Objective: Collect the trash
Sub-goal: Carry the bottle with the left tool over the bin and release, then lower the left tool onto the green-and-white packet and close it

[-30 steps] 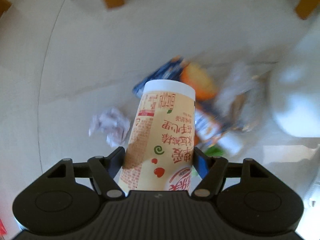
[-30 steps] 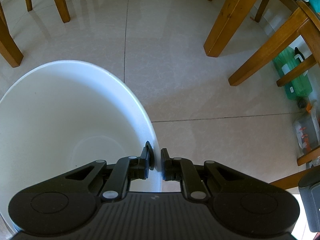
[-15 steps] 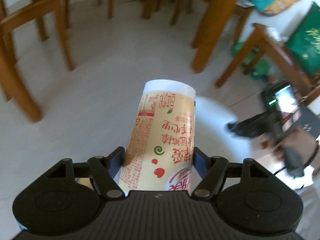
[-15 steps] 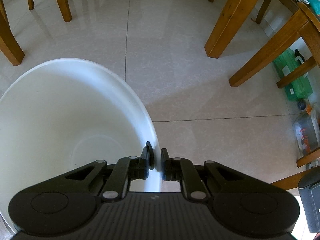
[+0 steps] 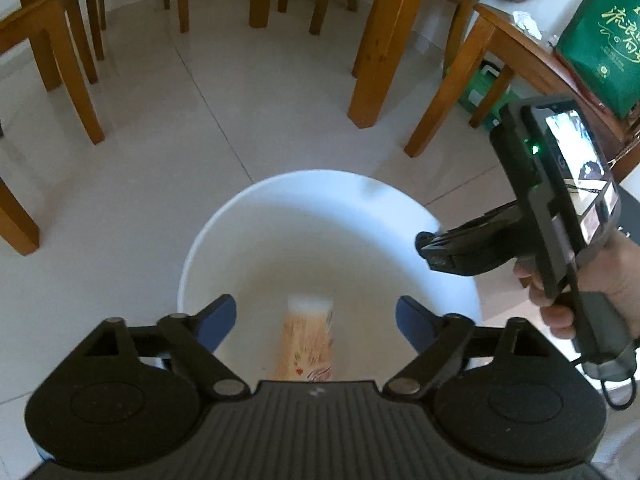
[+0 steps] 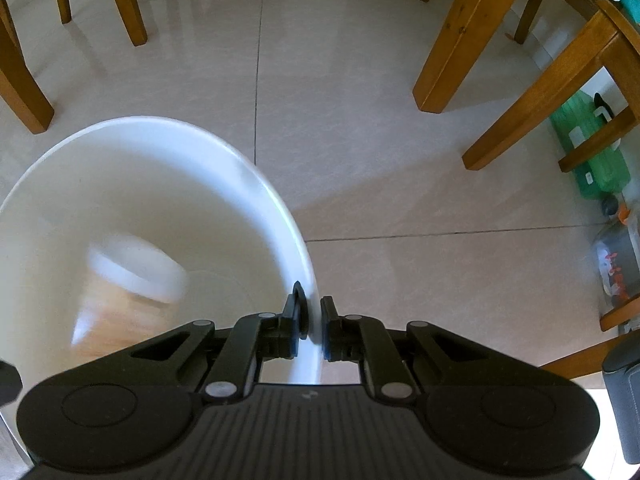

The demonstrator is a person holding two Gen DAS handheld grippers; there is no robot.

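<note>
Just over the white bucket [image 5: 208,240], the left gripper [image 5: 316,320] hangs with its two blue-padded fingers [image 5: 218,318] spread wide and nothing between them. Below the gap, inside the bucket, a paper cup [image 5: 306,344] with a white rim and an orange printed side shows as a blur; whether it touches the bottom cannot be told. From the right wrist view the same cup [image 6: 128,280] lies low in the bucket's left half, also smeared.

At the bucket's right edge, the right gripper [image 6: 311,320] is pinched on the thin white wall [image 6: 308,280], one finger inside and one outside. In the left wrist view that gripper [image 5: 440,248] reaches to the rim from the right, held by a hand [image 5: 592,280] wrapped around its handle, with a small lit screen [image 5: 580,172] on its back.

The bucket stands on a pale tiled floor [image 6: 360,100]. Beyond it rise wooden table and chair legs [image 5: 376,40]. Farther right, a green container [image 6: 592,148] sits under a chair, and a green bag [image 5: 604,40] rests on a wooden seat.
</note>
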